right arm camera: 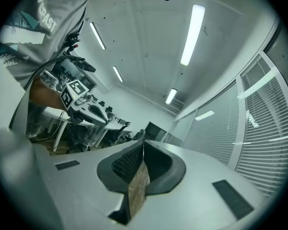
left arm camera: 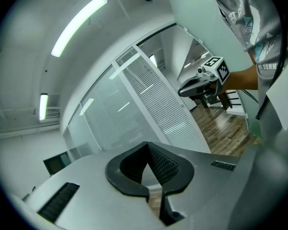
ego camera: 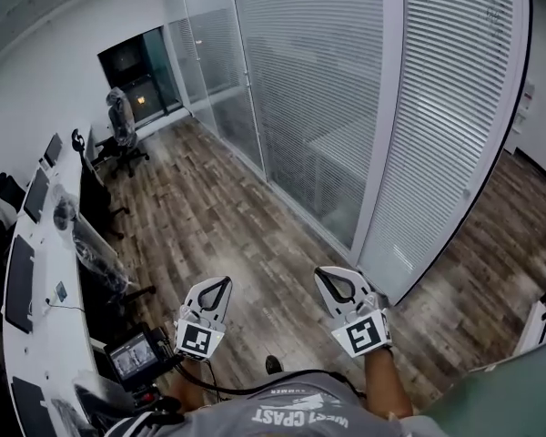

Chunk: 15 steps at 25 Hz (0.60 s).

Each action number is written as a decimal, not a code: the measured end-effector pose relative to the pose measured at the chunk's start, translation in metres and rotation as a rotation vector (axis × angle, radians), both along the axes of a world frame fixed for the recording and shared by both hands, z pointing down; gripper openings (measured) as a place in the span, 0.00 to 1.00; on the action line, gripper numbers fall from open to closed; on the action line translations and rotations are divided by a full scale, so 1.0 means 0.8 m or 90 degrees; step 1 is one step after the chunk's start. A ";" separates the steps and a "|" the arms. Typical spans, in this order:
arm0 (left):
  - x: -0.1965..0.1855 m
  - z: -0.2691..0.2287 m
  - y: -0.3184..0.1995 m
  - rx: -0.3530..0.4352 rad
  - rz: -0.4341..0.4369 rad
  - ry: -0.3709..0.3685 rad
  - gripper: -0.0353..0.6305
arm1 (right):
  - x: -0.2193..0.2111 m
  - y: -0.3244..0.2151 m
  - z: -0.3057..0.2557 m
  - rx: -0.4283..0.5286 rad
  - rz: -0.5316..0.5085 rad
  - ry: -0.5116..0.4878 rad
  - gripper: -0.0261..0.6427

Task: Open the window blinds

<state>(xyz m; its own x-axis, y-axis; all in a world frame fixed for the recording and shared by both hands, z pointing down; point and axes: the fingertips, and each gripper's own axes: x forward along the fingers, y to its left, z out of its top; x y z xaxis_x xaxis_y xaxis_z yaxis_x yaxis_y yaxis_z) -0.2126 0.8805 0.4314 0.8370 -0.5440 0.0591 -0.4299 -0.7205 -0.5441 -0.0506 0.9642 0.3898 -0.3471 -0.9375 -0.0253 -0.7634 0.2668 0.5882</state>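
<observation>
White slatted blinds hang shut behind a glass partition wall that runs across the room ahead of me. They also show in the left gripper view and at the right of the right gripper view. My left gripper and right gripper are held side by side, level, above the wooden floor and well short of the wall. The left gripper is shut on nothing. The right gripper also has its tips together with nothing held. No blind cord or wand can be made out.
A long white desk with dark monitors runs along the left wall. An office chair stands at the far end near a dark doorway. A small screen device sits by my left hip.
</observation>
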 end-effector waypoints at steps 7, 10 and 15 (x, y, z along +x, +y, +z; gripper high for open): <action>-0.016 -0.020 -0.146 0.020 0.021 0.022 0.06 | -0.026 -0.140 -0.018 0.008 0.013 0.021 0.04; -0.017 -0.024 -0.206 0.021 0.023 0.040 0.06 | -0.024 -0.193 -0.018 0.019 0.021 0.018 0.04; -0.029 -0.012 -0.274 0.025 0.026 0.038 0.06 | -0.048 -0.263 -0.002 0.001 0.010 0.035 0.04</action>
